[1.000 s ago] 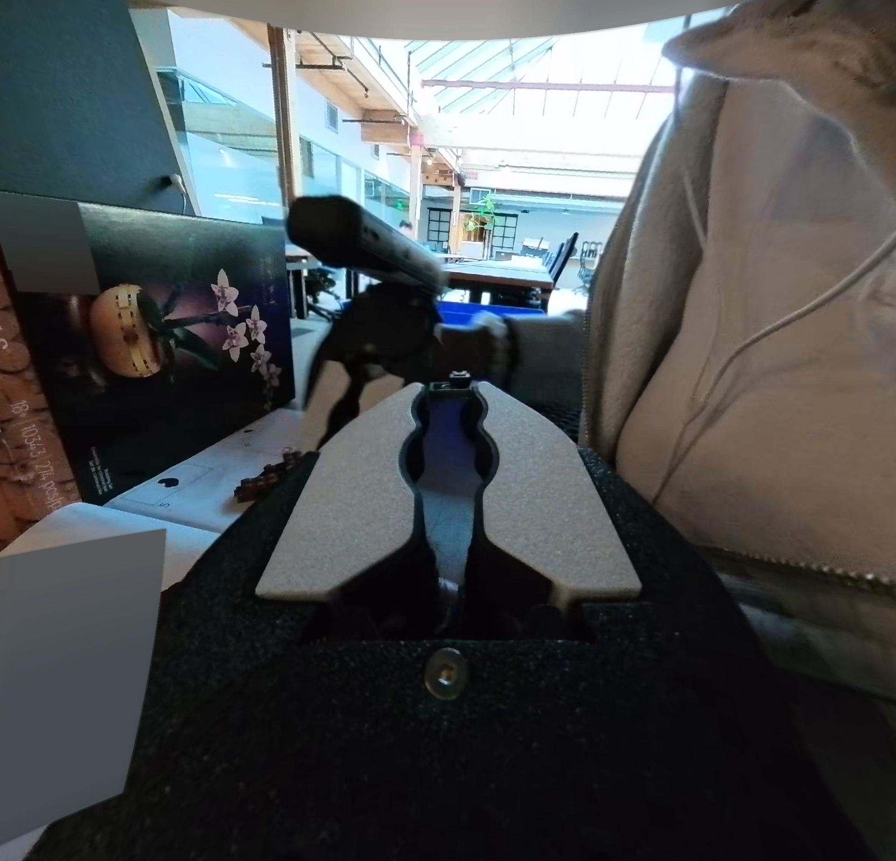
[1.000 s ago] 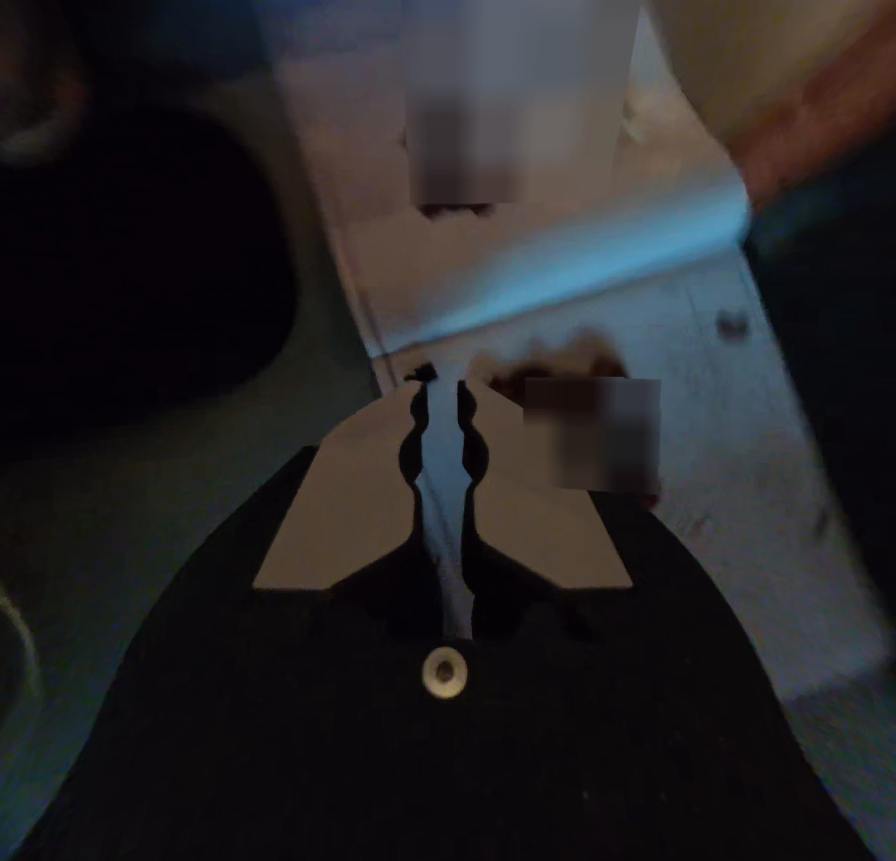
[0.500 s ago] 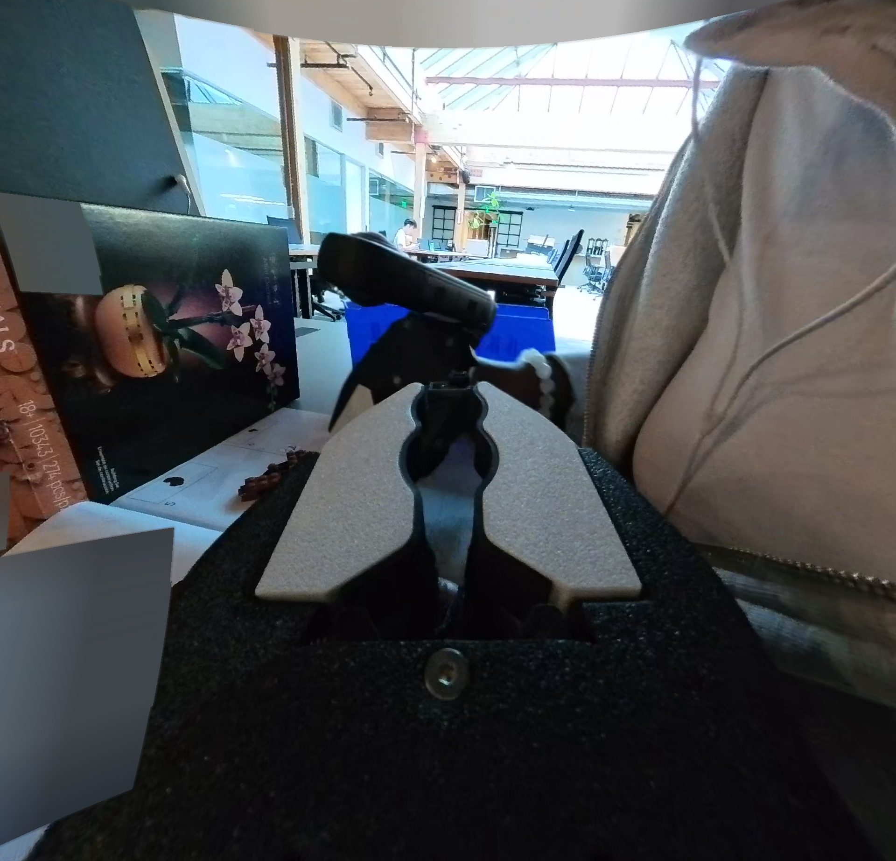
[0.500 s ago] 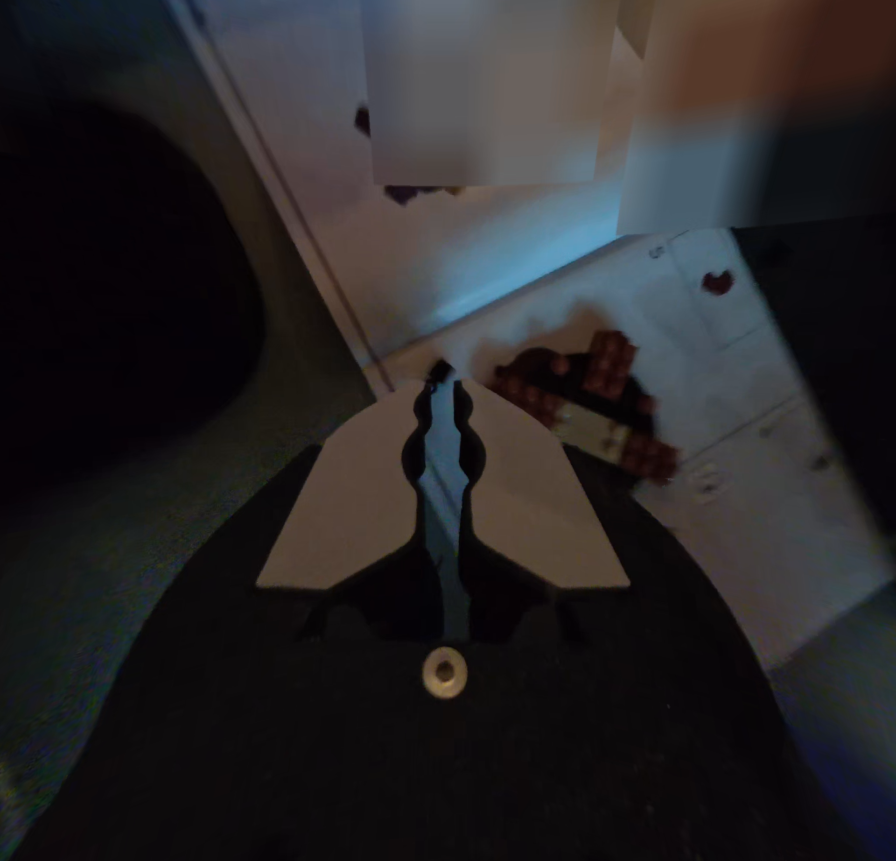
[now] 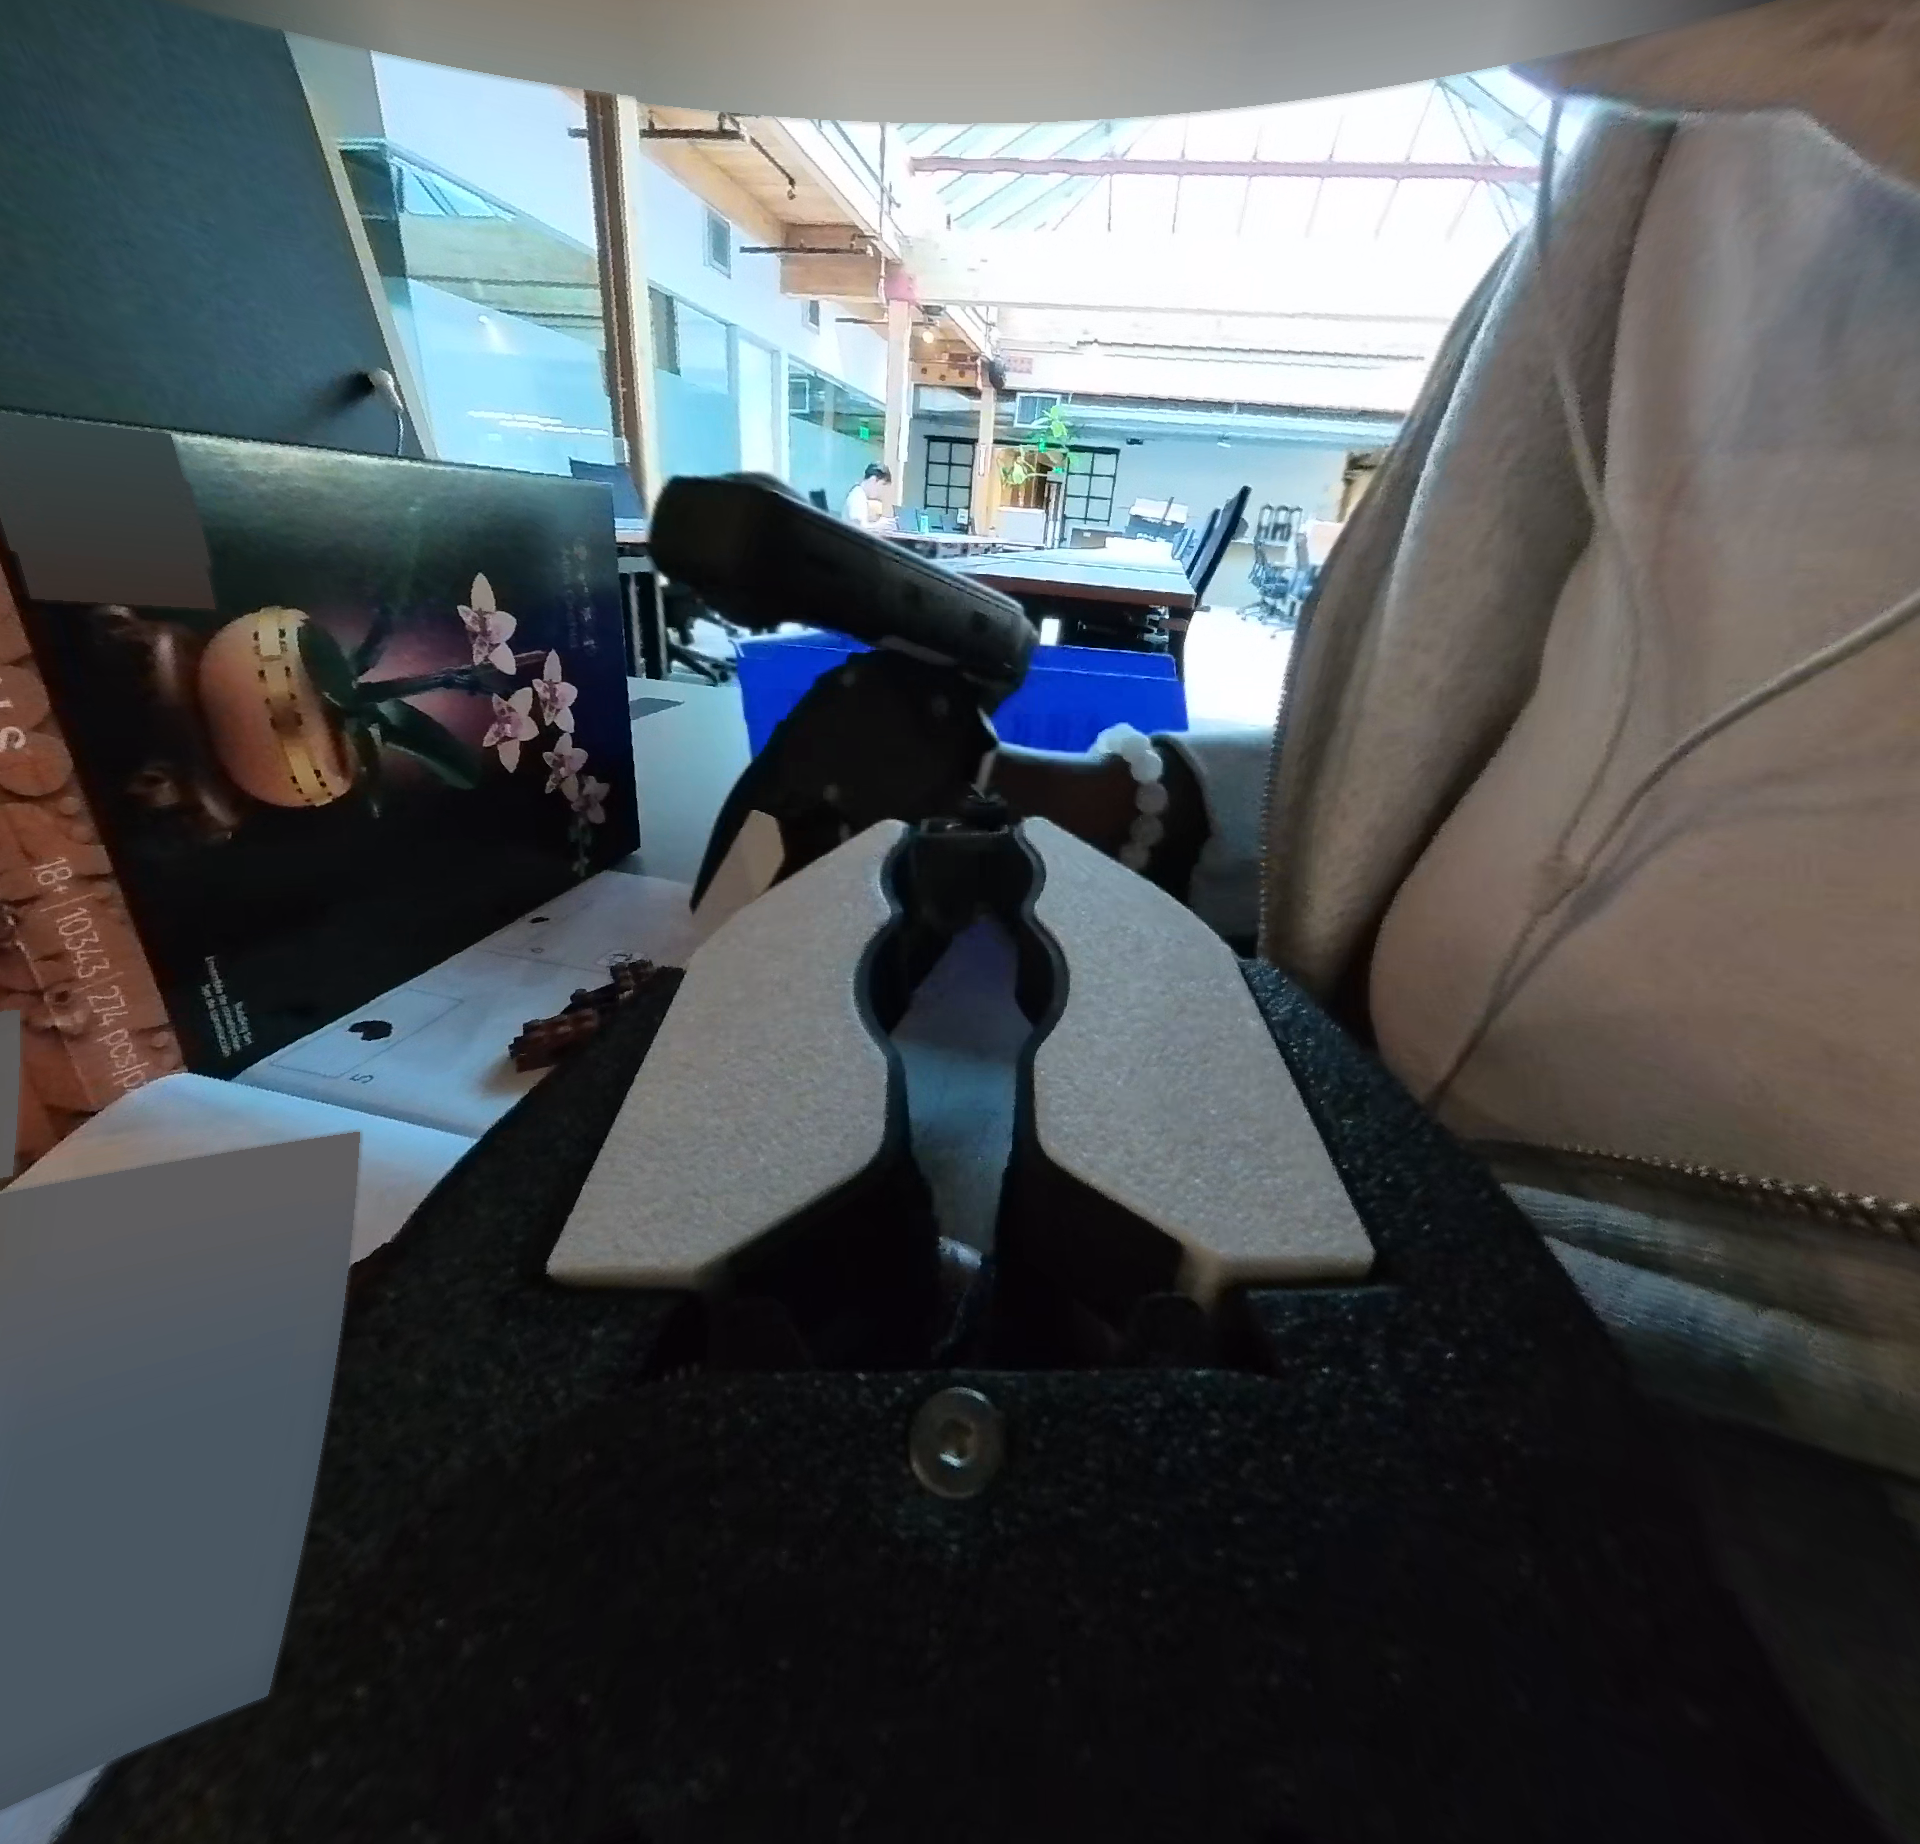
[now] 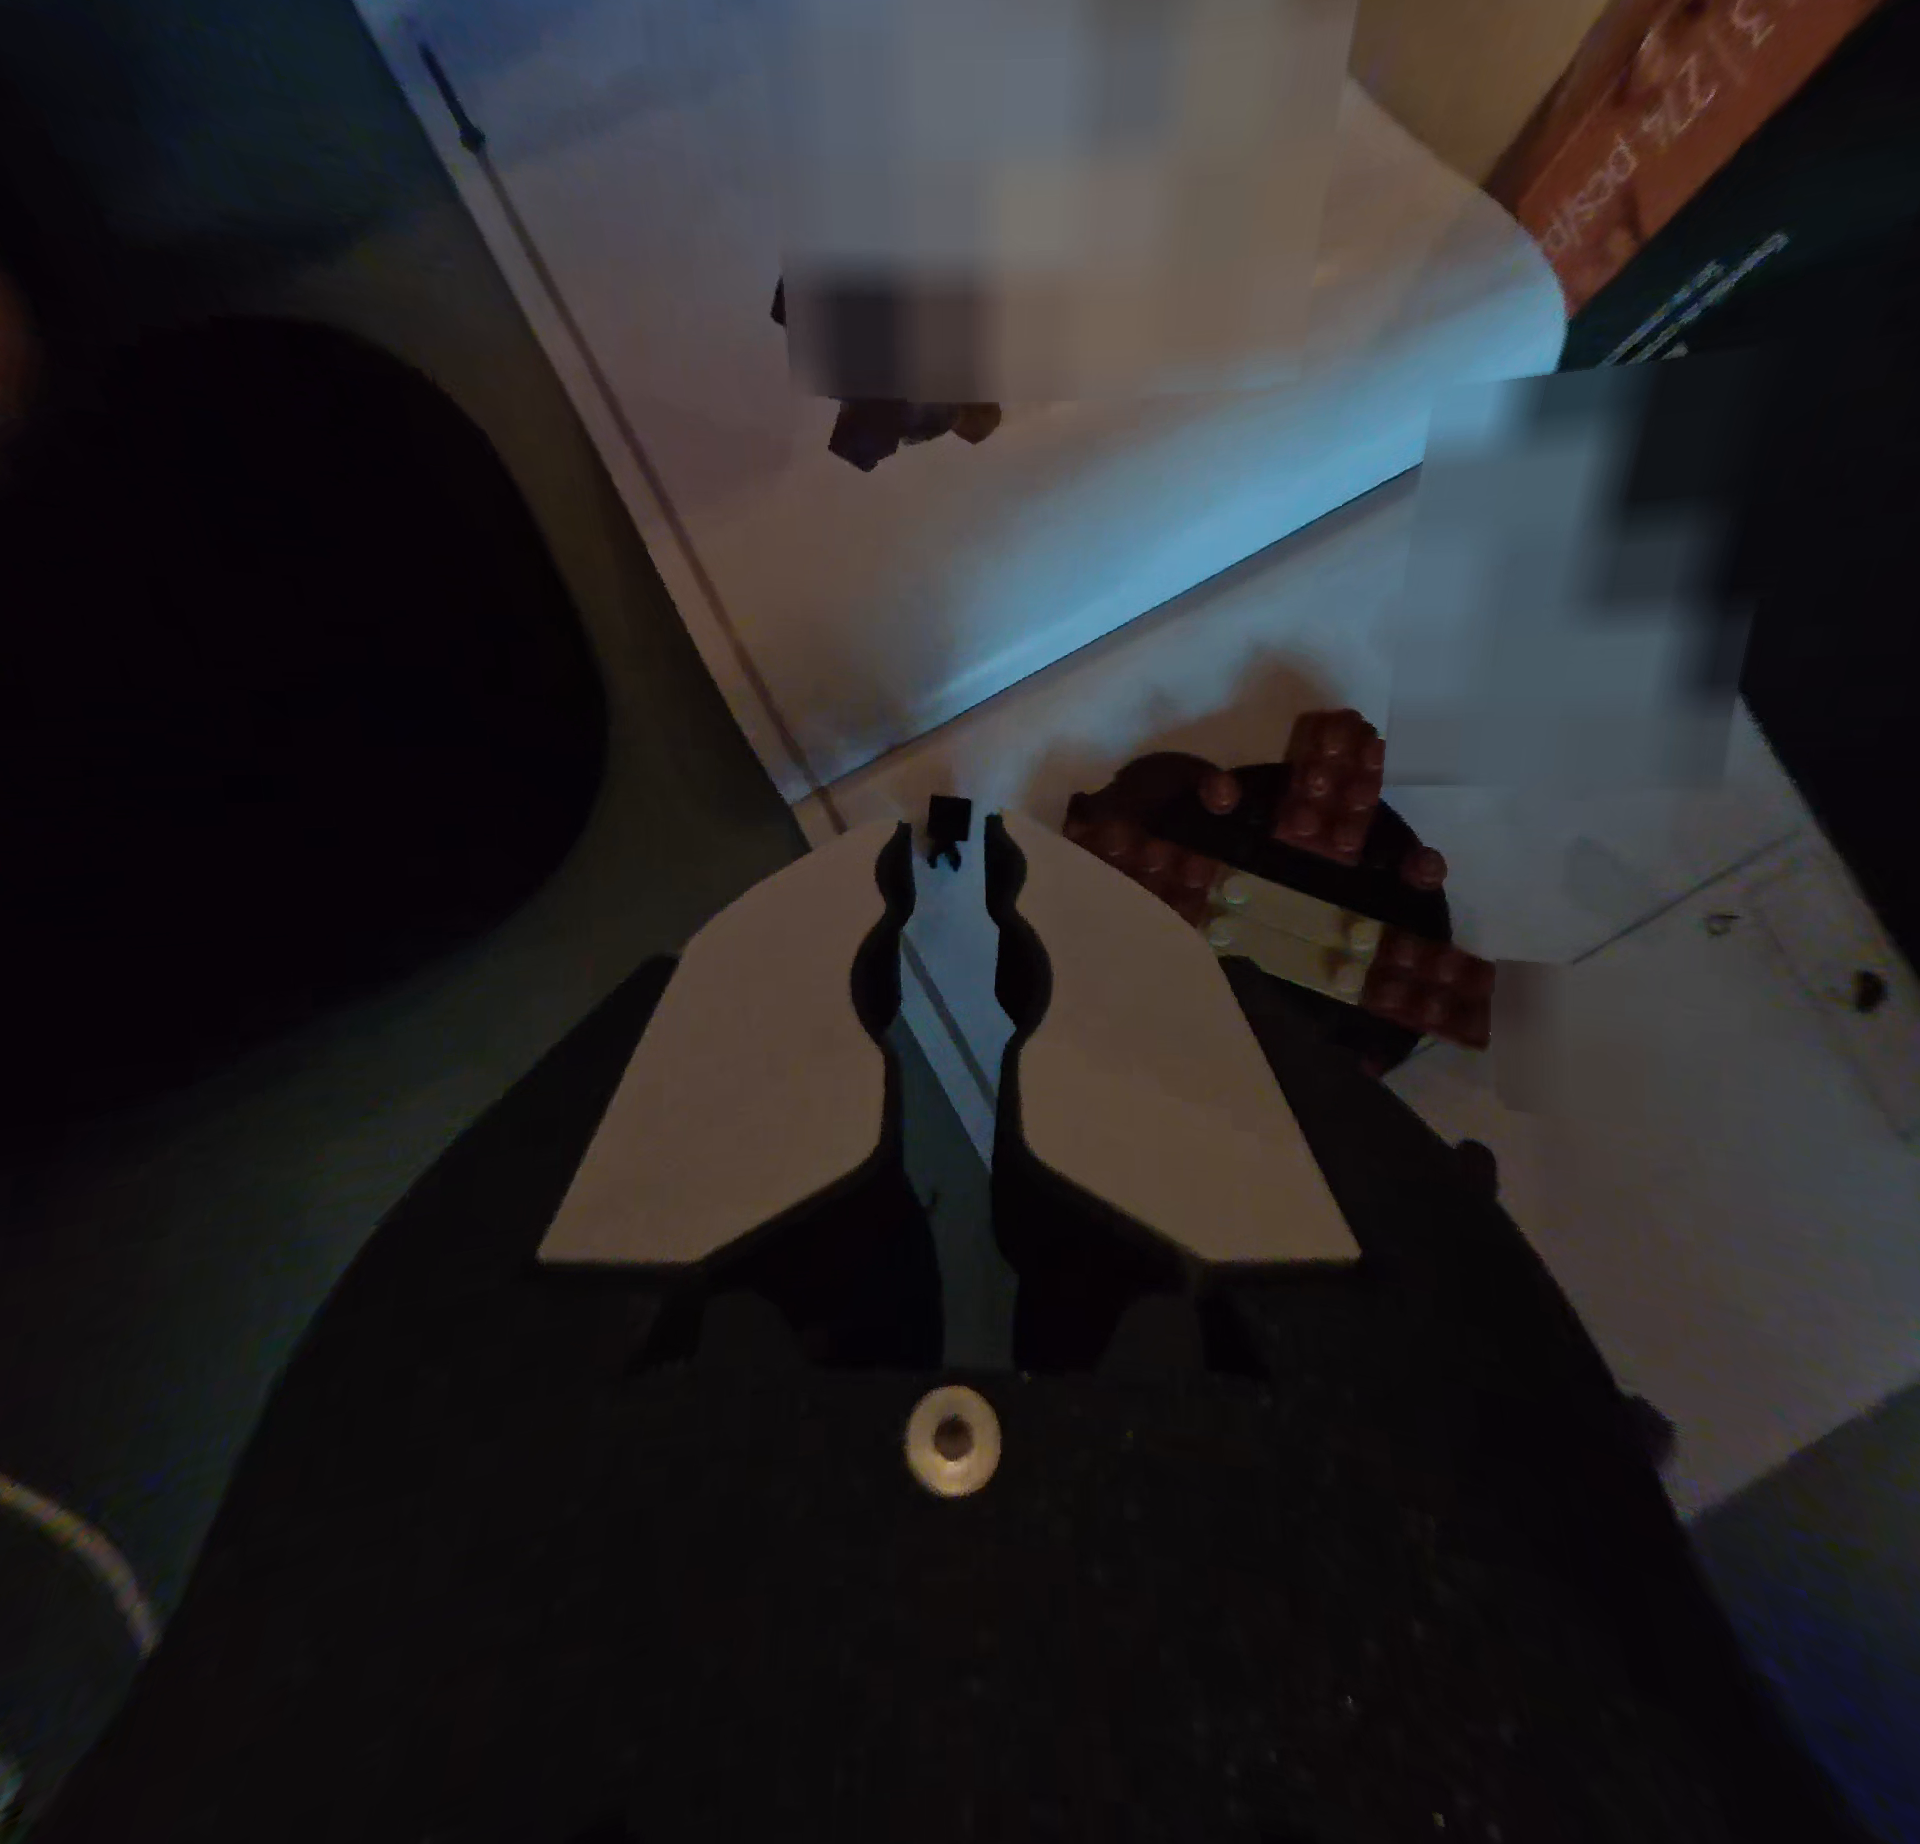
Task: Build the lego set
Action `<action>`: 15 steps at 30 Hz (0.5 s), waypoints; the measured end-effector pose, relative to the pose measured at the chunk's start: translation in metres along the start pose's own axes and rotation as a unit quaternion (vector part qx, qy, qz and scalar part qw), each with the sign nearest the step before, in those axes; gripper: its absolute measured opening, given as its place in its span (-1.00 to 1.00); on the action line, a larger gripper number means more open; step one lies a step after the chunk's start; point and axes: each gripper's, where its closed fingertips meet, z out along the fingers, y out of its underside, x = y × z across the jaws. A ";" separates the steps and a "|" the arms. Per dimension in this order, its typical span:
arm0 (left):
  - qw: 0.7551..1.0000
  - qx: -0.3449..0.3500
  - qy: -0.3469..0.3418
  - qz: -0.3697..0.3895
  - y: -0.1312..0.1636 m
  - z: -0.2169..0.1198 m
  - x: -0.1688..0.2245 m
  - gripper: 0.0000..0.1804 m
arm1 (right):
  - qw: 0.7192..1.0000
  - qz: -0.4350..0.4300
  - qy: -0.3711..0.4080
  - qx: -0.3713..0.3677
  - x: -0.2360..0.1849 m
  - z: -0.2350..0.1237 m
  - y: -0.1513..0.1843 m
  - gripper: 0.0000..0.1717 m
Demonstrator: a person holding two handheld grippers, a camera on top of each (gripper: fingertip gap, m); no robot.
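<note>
In the left wrist view my left gripper (image 5: 966, 847) is held up off the table and is shut on a small black piece (image 5: 966, 830) that spans its tips. My right gripper (image 6: 948, 844) points down at a white printed sheet (image 6: 1039, 589). Its jaws stand slightly apart. A tiny black clip piece (image 6: 950, 818) sits between its tips with a gap on each side, so no pad touches it. A brown, black and tan brick assembly (image 6: 1299, 880) lies just to the right. The right gripper also shows in the left wrist view (image 5: 862, 724), held by a hand with a bead bracelet.
A dark box with an orchid picture (image 5: 364, 734) stands at the left. The brick assembly (image 5: 582, 1015) lies on the sheet in front of it. A person's beige jacket (image 5: 1610, 651) fills the right. A blue bin (image 5: 1091, 693) stands behind. A dark rounded shape (image 6: 260, 703) lies left of the sheet. One gripper's finger ends stand about 15 cm off the other's.
The right gripper's jaws narrowed on the tiny black piece, then widened, and the piece now sits free between the tips. The right gripper shifted over the sheet. The left gripper kept its hold.
</note>
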 end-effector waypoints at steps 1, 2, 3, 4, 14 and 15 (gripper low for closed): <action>1.000 -0.001 0.000 0.001 0.000 0.000 0.000 -0.83 | 1.000 0.005 -0.006 -0.003 0.000 0.001 0.000 -0.87; 1.000 -0.003 0.000 0.000 0.001 0.001 0.000 -0.83 | 1.000 0.005 -0.010 -0.007 0.000 0.003 0.001 -0.87; 1.000 -0.004 0.001 -0.001 0.001 0.001 0.000 -0.83 | 1.000 0.002 -0.013 -0.011 -0.001 0.005 0.003 -0.87; 1.000 -0.005 0.002 -0.002 0.002 0.001 0.000 -0.83 | 1.000 0.000 -0.015 -0.017 -0.001 0.007 0.005 -0.88; 0.999 -0.024 0.019 -0.023 0.006 0.005 0.000 -0.83 | 0.996 -0.056 -0.067 0.017 -0.005 -0.011 0.000 -0.94; 0.999 -0.029 0.022 -0.022 0.007 0.006 0.000 -0.83 | 0.994 -0.069 -0.083 0.029 -0.008 -0.023 -0.004 -0.94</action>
